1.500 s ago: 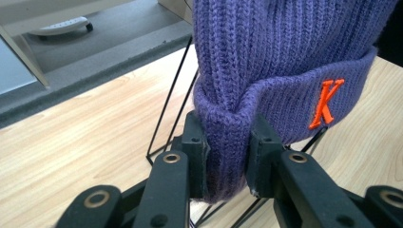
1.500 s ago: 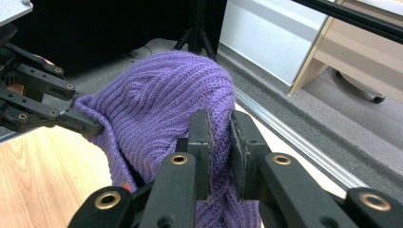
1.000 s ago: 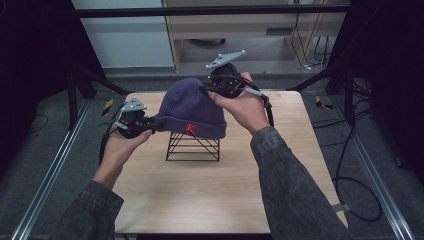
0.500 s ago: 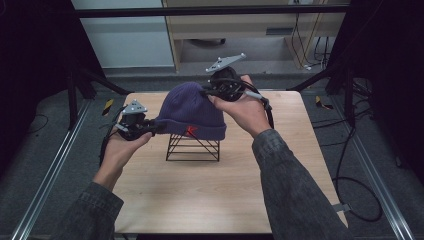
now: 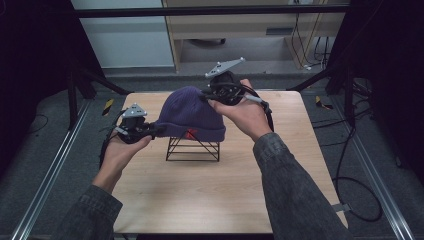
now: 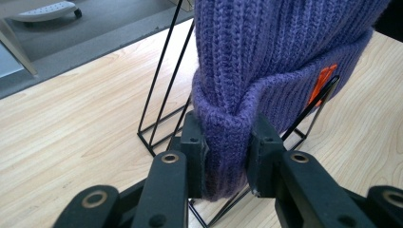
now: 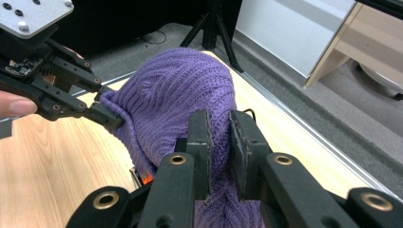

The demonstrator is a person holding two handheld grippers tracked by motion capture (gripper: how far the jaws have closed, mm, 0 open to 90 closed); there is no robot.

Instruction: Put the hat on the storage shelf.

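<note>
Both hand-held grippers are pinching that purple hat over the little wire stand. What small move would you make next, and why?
Probably ease both down together. The left hand-held gripper clamps the folded brim, the right hand-held gripper pinches the knit on the other side, and the hat sits draped on top of the wire stand, bulging unevenly. Lowering evenly should seat it without tipping the light stand.

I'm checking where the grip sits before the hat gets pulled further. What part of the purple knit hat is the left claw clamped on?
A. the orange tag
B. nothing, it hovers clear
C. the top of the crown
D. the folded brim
D: in the left gripper view the left claw has both pads pressed on the folded brim of the purple knit hat, beside the wire stand and apart from the orange tag.
</note>
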